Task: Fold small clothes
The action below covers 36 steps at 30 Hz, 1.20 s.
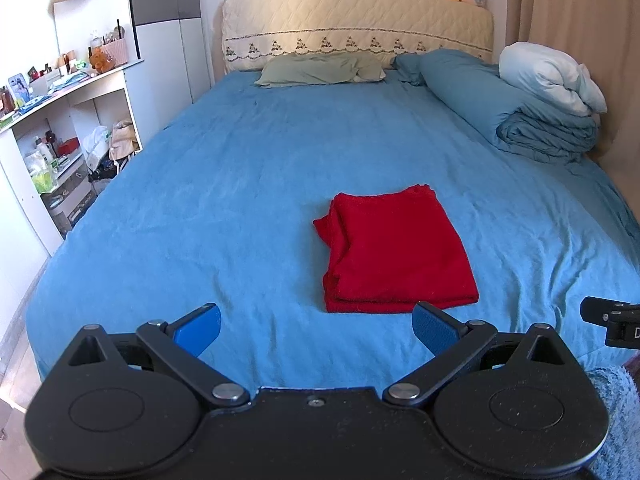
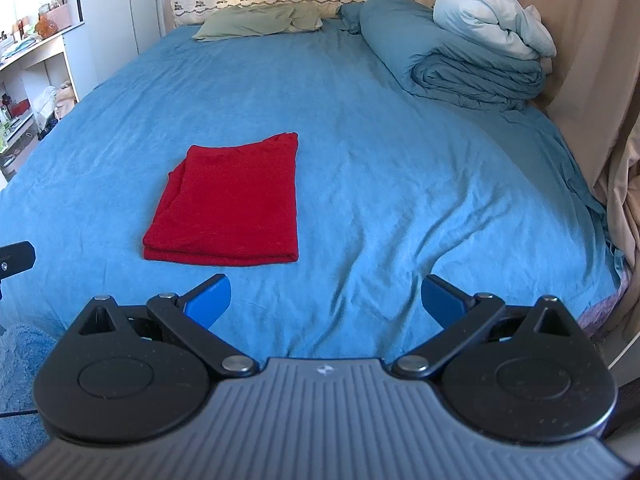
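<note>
Left wrist view: our left gripper (image 1: pixel 316 330) hovered with fingers spread wide, empty, just short of the folded red knitted cloth (image 1: pixel 394 250) on the blue bedsheet (image 1: pixel 224 184).

Right wrist view: our right gripper (image 2: pixel 326 300) also gaped empty, with the cloth (image 2: pixel 230 202) ahead to its left; we judged that smoothing its uneven left edge would tidy the fold.

A folded red cloth (image 1: pixel 394 250) lies on the blue bed (image 1: pixel 240 184), beyond the left gripper's (image 1: pixel 317 330) spread, empty fingers (image 1: pixel 200 328).

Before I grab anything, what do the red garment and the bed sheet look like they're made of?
The red garment looks like soft, matte knit or fleece: fuzzy surface, thick rounded fold edges, though the weave is too fine to confirm. The blue sheet looks like brushed, matte fabric with soft wrinkles and no sheen.
</note>
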Each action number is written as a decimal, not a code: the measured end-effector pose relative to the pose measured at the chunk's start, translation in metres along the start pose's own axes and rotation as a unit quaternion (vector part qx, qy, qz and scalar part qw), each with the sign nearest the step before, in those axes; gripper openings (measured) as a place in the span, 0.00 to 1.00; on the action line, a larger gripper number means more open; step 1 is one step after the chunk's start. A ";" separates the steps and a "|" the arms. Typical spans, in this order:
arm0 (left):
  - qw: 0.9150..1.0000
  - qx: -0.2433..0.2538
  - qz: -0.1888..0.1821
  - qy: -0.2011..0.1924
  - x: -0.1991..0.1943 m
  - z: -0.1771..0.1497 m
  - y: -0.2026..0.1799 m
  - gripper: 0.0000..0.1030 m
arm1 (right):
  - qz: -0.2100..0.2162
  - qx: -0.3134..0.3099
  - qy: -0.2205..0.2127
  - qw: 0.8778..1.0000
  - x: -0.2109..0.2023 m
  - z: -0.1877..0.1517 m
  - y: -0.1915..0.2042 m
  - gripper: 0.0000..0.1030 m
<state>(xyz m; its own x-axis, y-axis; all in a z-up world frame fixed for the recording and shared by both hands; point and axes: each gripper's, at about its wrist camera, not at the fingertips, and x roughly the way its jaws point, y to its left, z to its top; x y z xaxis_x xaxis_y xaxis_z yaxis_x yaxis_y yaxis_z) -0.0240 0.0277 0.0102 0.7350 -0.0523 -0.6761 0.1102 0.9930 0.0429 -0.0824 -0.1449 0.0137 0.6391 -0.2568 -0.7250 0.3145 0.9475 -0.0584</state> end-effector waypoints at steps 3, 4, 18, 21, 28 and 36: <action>1.000 0.004 0.000 -0.001 0.000 0.001 -0.001 1.00 | -0.001 0.000 -0.002 1.000 -0.001 0.000 0.000 1.00; 1.000 0.004 -0.001 -0.002 0.000 0.001 -0.001 1.00 | -0.002 0.000 -0.002 1.000 -0.001 0.000 0.000 1.00; 1.000 0.012 -0.002 -0.005 -0.001 0.001 -0.004 1.00 | 0.002 0.009 0.006 1.000 0.002 0.000 -0.003 1.00; 1.000 0.012 -0.003 -0.006 -0.002 0.001 -0.003 1.00 | 0.002 0.010 0.006 1.000 0.003 0.000 -0.003 1.00; 1.000 0.010 -0.005 -0.009 -0.003 0.001 -0.002 1.00 | 0.003 0.011 0.006 1.000 0.002 -0.001 -0.003 1.00; 1.000 0.010 -0.003 -0.012 -0.005 0.000 0.000 1.00 | 0.003 0.011 0.004 1.000 0.002 -0.003 -0.002 1.00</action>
<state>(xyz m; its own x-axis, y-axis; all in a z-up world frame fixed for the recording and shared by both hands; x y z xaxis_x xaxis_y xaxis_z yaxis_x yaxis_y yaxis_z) -0.0279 0.0279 0.0132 0.7499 -0.0611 -0.6588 0.1278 0.9903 0.0537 -0.0833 -0.1465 0.0105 0.6352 -0.2496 -0.7309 0.3267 0.9443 -0.0385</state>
